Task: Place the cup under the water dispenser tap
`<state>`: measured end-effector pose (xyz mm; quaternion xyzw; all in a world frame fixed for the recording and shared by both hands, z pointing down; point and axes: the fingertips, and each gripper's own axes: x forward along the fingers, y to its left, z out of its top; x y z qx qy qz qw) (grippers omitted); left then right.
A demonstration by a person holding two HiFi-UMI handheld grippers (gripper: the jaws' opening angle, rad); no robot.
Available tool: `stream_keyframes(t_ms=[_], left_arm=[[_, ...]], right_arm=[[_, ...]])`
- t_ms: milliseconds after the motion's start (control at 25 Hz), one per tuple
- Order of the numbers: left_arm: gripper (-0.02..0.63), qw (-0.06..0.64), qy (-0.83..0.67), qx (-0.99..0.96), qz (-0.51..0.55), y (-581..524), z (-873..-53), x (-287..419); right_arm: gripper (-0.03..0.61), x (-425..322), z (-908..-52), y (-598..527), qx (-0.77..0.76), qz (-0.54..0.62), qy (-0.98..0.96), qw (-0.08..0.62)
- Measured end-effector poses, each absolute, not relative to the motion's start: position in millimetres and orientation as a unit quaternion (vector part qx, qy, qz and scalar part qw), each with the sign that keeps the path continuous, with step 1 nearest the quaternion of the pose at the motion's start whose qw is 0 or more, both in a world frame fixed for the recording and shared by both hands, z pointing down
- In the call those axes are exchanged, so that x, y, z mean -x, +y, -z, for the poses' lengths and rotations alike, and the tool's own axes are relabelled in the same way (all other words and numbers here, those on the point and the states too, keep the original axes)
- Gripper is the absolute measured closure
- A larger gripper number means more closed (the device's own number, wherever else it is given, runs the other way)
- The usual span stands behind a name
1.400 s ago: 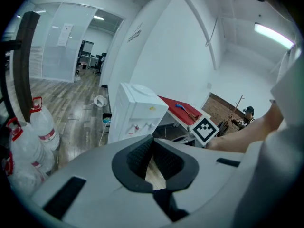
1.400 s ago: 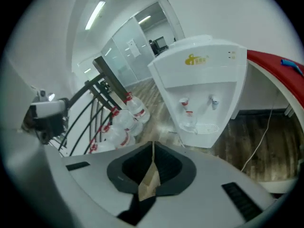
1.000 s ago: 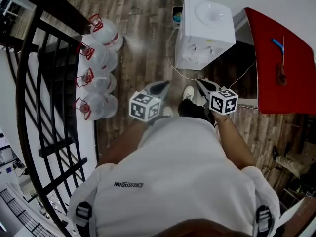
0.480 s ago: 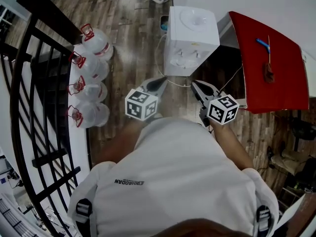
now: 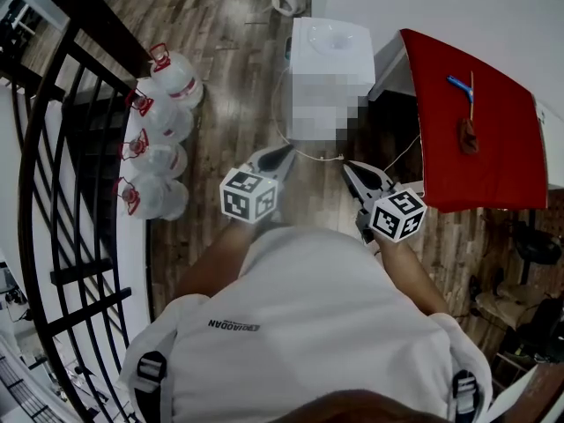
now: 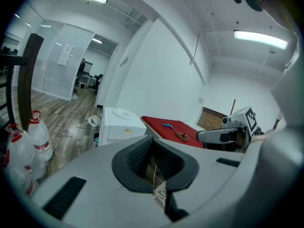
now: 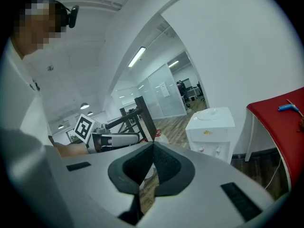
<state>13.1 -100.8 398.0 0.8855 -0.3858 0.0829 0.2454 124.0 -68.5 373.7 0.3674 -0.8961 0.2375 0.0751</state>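
The white water dispenser (image 5: 330,47) stands on the wood floor against the wall, ahead of me; a mosaic patch covers its front in the head view. The left gripper view shows the dispenser (image 6: 118,125) too, and in the right gripper view the dispenser (image 7: 211,127) shows its taps (image 7: 209,150). I see no cup that I can make out. My left gripper (image 5: 286,152) and right gripper (image 5: 349,166) are held side by side at waist height, pointing at the dispenser. Both are shut and hold nothing.
A red table (image 5: 467,139) stands right of the dispenser with a blue item (image 5: 458,85) and a brown item (image 5: 464,135) on it. Several water bottles (image 5: 159,139) line a black railing (image 5: 62,148) at the left. A white object (image 5: 286,0) lies on the floor beyond the dispenser.
In the head view the dispenser has shifted left and looks smaller, and the shoes have gone out of sight. Both grippers stay shut at the same height.
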Motion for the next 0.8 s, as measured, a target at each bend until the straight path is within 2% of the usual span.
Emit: stream_keyframes(t_ms=[440, 800], left_arm=[[0.617, 0.241, -0.393, -0.88, -0.112, -22, -399, -65], [0.617, 0.245, -0.402, -0.874, -0.12, 17, -402, -91]], right_arm=[[0.557, -181, -401, 11, -0.356, -0.264, -0.892, 0.085], [0.557, -199, -416, 55, -0.341, -0.261, -0.899, 0.09]])
